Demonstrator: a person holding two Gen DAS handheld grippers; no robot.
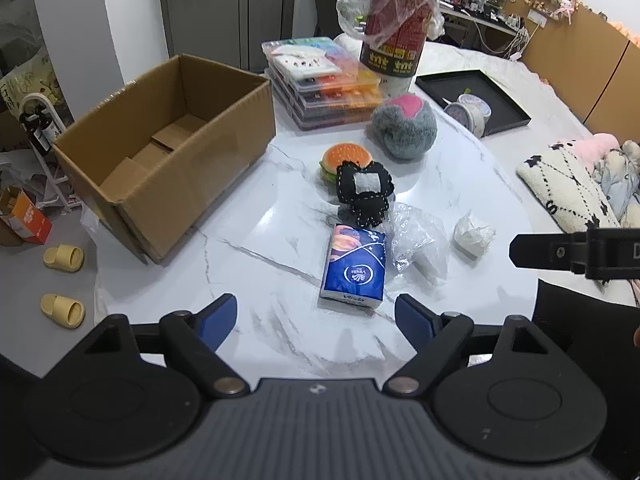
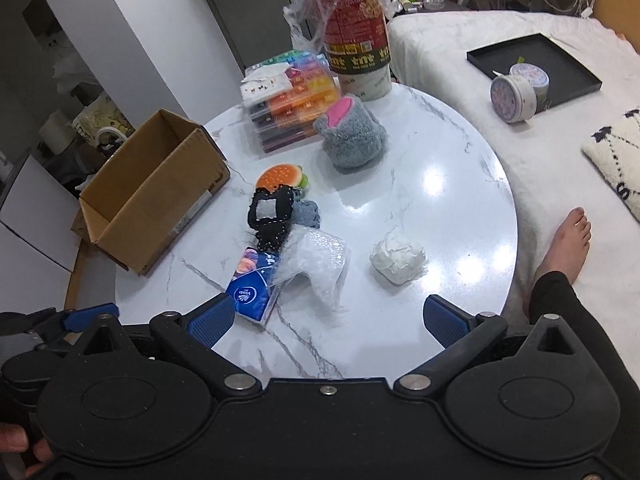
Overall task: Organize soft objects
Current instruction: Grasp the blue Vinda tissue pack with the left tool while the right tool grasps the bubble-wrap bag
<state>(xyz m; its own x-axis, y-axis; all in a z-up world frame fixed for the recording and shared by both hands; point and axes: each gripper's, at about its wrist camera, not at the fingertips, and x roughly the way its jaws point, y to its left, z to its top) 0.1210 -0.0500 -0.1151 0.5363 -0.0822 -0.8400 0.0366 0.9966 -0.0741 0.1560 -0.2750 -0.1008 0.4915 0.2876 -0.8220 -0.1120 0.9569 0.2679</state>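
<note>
On the white marble table point(image 1: 280, 240) lie a blue tissue pack point(image 1: 354, 266) point(image 2: 252, 288), a black knitted piece with a white patch point(image 1: 364, 192) point(image 2: 270, 216), a soft toy burger point(image 1: 342, 160) point(image 2: 280, 176), a grey and pink plush roll point(image 1: 404, 126) point(image 2: 352, 136), a clear plastic bag point(image 1: 418, 240) point(image 2: 316, 266) and a crumpled white wad point(image 1: 474, 236) point(image 2: 398, 260). An open, empty cardboard box point(image 1: 168, 152) point(image 2: 156, 188) stands at the left. My left gripper point(image 1: 316, 320) is open and empty, just short of the tissue pack. My right gripper point(image 2: 328, 320) is open and empty, near the table's front edge.
A stack of colourful plastic cases point(image 1: 324, 84) and a wrapped red tub point(image 1: 394, 36) stand at the back of the table. A bed at the right holds a black tray point(image 2: 536, 64), a round tin point(image 2: 516, 96) and a patterned cushion point(image 1: 568, 188). A bare foot point(image 2: 568, 236) rests by the table. Yellow slippers point(image 1: 64, 280) lie on the floor.
</note>
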